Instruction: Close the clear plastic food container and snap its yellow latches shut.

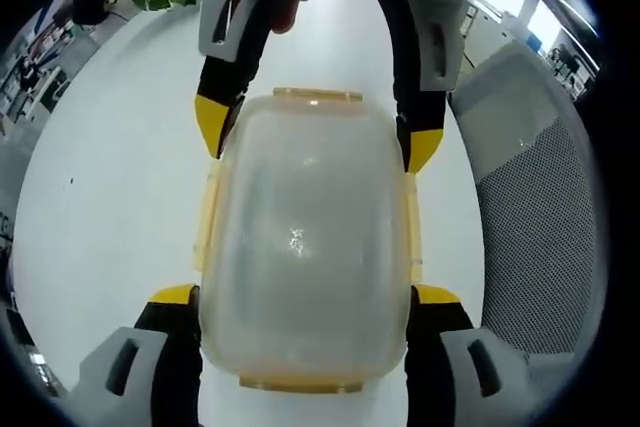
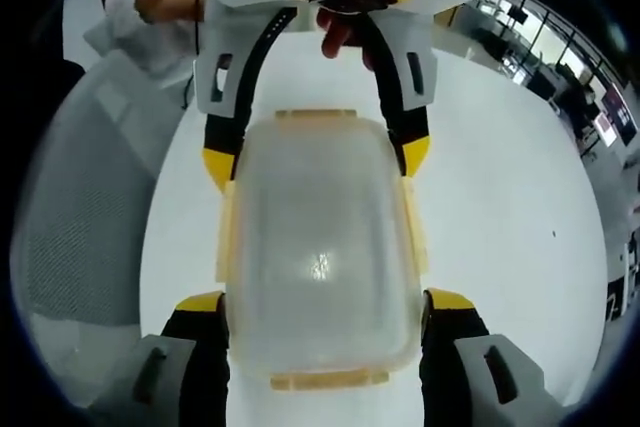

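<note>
Your clear plastic food container with yellow latches (image 1: 305, 247) sits mid-frame on the white tabletop (image 1: 120, 177), lid on. Your left tongs (image 1: 305, 297) and right tongs (image 2: 325, 302) are spread, straddling its opposite ends.

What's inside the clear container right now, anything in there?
Through the frosted lid of the container, no contents are apparent, only a light glare; the haze could hide something small. It sits on the white table. The container covers the tabletop under it.
</note>
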`<action>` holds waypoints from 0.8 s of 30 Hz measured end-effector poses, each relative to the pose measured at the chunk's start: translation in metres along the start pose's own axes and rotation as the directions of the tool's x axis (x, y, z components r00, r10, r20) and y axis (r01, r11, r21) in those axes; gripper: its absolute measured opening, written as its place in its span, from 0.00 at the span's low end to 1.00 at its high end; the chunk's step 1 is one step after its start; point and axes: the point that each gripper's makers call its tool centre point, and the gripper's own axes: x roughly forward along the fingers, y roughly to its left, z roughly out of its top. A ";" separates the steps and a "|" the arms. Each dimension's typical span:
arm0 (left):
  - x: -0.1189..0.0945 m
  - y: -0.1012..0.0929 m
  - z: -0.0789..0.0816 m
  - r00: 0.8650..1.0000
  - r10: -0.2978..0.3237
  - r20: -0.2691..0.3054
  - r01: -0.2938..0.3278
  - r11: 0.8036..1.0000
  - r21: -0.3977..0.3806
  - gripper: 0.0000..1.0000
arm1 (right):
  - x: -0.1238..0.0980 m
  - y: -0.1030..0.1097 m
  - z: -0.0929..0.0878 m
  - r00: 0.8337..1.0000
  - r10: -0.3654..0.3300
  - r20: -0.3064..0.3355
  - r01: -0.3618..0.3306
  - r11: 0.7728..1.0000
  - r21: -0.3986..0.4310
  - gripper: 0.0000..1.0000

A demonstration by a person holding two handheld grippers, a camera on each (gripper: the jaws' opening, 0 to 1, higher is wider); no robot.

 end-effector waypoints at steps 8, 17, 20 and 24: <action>-0.005 -0.002 -0.016 1.000 -0.006 -0.004 0.006 1.000 -0.007 0.85 | 0.007 0.004 0.015 1.000 0.004 0.005 -0.004 1.000 -0.003 0.79; -0.010 -0.002 -0.027 1.000 -0.013 0.015 0.013 1.000 -0.016 0.86 | 0.012 0.005 0.027 1.000 -0.001 -0.010 0.001 1.000 0.001 0.79; -0.011 -0.003 -0.031 1.000 -0.016 0.020 0.016 1.000 -0.020 0.86 | 0.014 0.005 0.028 1.000 -0.002 -0.011 0.002 1.000 0.000 0.79; -0.012 -0.004 -0.032 1.000 -0.017 0.024 0.018 1.000 -0.022 0.86 | 0.015 0.006 0.031 1.000 -0.004 -0.008 0.004 1.000 0.002 0.79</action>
